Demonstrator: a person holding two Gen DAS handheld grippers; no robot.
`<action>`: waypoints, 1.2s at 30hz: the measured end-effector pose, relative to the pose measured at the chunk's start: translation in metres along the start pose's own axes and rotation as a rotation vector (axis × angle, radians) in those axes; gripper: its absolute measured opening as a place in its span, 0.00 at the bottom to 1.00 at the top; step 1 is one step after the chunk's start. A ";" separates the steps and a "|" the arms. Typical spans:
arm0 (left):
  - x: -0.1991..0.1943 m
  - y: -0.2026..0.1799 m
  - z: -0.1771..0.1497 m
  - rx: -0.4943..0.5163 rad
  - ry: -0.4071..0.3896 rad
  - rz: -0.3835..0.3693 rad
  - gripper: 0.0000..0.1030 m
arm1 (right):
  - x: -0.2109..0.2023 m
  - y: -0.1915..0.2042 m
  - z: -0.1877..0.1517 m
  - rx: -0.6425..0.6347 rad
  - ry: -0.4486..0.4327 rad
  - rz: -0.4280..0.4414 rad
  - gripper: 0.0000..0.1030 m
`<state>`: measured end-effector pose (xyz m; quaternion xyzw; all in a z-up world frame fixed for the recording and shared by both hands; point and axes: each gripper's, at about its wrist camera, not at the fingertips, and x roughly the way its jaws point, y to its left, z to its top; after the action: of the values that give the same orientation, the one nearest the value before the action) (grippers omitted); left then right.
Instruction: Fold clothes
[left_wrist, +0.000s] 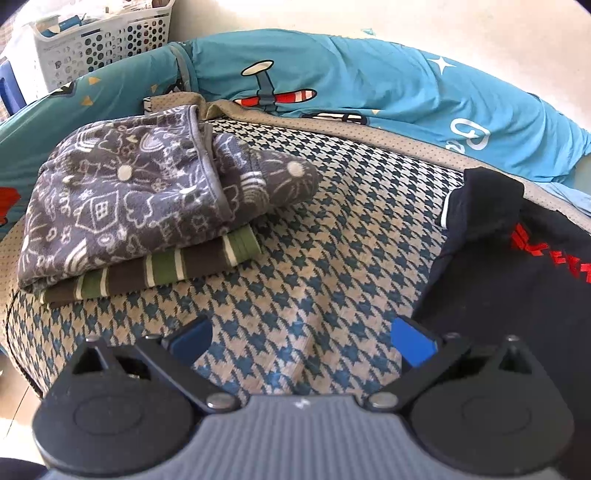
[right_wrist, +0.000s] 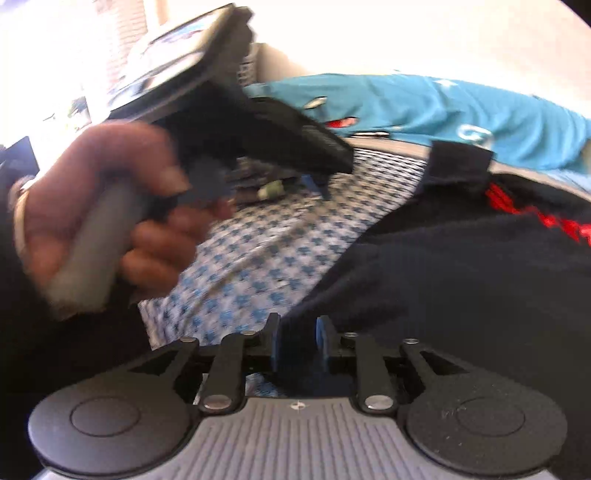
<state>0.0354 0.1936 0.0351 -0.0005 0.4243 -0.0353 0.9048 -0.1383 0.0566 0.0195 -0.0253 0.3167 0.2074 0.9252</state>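
Two folded garments (left_wrist: 122, 206) on houndstooth bedcover (left_wrist: 314, 258)

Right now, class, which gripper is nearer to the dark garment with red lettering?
Right. The right gripper has the dark garment's fabric between its fingers. The left gripper hangs open over the houndstooth cover, with the garment beside it.

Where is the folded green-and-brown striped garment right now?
In the left wrist view, the folded green-and-brown striped garment lies left of centre on the houndstooth-patterned blanket, bottom of a stack, directly beneath the folded grey doodle-print fleece.
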 end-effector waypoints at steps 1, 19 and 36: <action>0.000 0.001 0.000 -0.001 0.000 0.000 1.00 | 0.000 0.005 0.000 -0.021 0.003 0.008 0.26; 0.000 0.002 -0.001 0.008 0.000 0.010 1.00 | 0.032 0.041 -0.024 -0.247 0.050 -0.129 0.23; -0.001 -0.009 -0.004 0.053 -0.010 0.005 1.00 | 0.029 0.043 -0.014 -0.151 0.058 -0.078 0.07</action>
<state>0.0313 0.1844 0.0336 0.0245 0.4185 -0.0441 0.9068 -0.1431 0.1045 -0.0055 -0.1132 0.3259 0.1935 0.9184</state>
